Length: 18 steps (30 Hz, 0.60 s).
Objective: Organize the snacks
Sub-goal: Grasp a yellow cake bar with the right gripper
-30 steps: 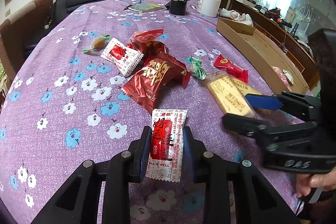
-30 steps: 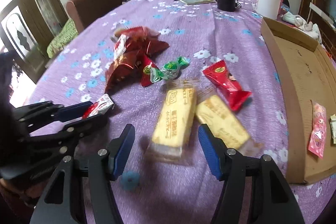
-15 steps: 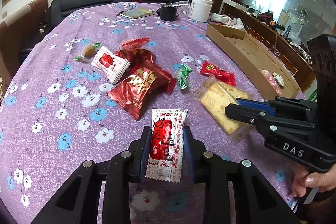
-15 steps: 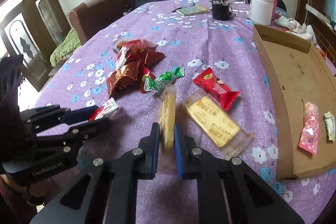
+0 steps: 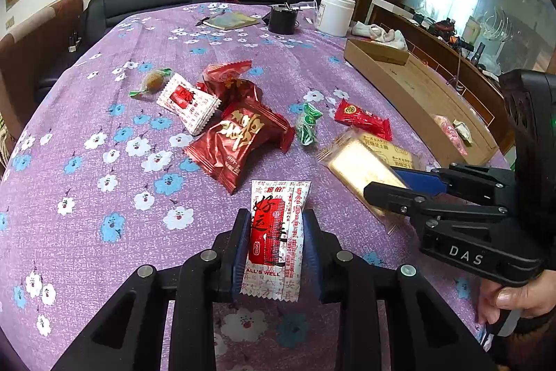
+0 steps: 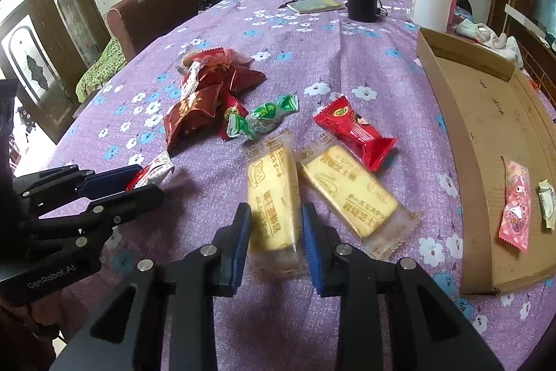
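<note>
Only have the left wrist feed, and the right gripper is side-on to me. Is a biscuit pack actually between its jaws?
Observer: Yes. The yellow biscuit pack sits lengthwise between the right gripper jaws, with the pads at its long edges. The jaws are opening slightly.
Operator: The second biscuit pack is half hidden for me. Is it caught too?
Observer: No. The second biscuit pack lies flat on the tablecloth, right of the held one and outside the jaws.
Operator: What's on the tray floor?
Observer: The cardboard tray holds only a pink packet and a small white packet, both near its close end. The rest is bare.
</note>
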### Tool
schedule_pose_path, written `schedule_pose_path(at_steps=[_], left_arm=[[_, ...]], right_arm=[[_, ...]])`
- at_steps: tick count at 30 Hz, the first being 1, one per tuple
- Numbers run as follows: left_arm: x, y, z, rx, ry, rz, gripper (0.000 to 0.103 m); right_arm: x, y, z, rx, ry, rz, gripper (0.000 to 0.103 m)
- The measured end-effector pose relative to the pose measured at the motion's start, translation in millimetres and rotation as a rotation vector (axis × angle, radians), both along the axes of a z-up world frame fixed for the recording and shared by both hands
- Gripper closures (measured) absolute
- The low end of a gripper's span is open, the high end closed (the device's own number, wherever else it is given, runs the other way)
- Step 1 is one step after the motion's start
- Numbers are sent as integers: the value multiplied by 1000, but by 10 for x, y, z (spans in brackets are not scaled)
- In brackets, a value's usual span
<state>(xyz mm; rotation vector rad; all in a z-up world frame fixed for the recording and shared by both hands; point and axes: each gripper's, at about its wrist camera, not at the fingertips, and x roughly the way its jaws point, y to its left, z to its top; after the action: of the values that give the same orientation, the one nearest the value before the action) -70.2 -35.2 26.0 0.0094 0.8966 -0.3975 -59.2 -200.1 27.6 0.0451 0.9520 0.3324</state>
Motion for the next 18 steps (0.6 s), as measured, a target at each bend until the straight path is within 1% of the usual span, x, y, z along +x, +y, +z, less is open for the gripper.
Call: schedule_pose_path(at_steps=[2, 4, 7, 9, 10, 11, 13, 18], left_arm=[[-4, 28, 7, -7, -3, 3, 72], [-4, 53, 8, -10, -3, 9, 72], [-8, 71, 16, -14, -4, 12, 72], [-10, 72, 26, -15, -6, 11, 72], [-10, 71, 31, -15, -7, 11, 72], [-11, 72, 34, -15, -8, 12, 72], [-15, 75, 36, -15, -9, 13, 72], [-13, 80, 39, -13, -8, 11, 72]], right_arm=[[-13, -23, 26, 17, -13, -1, 86], [-17, -50, 55, 41, -14, -2, 87], [-29, -57, 81, 50, -15, 0, 89], [-25, -26, 83, 17, -20, -2, 88], [-11, -17, 77, -7, -18, -14, 81], [3, -11, 61, -20, -8, -19, 71], [21, 5, 27, -32, 10, -8, 60], [-30, 145, 2, -106, -8, 36, 57]])
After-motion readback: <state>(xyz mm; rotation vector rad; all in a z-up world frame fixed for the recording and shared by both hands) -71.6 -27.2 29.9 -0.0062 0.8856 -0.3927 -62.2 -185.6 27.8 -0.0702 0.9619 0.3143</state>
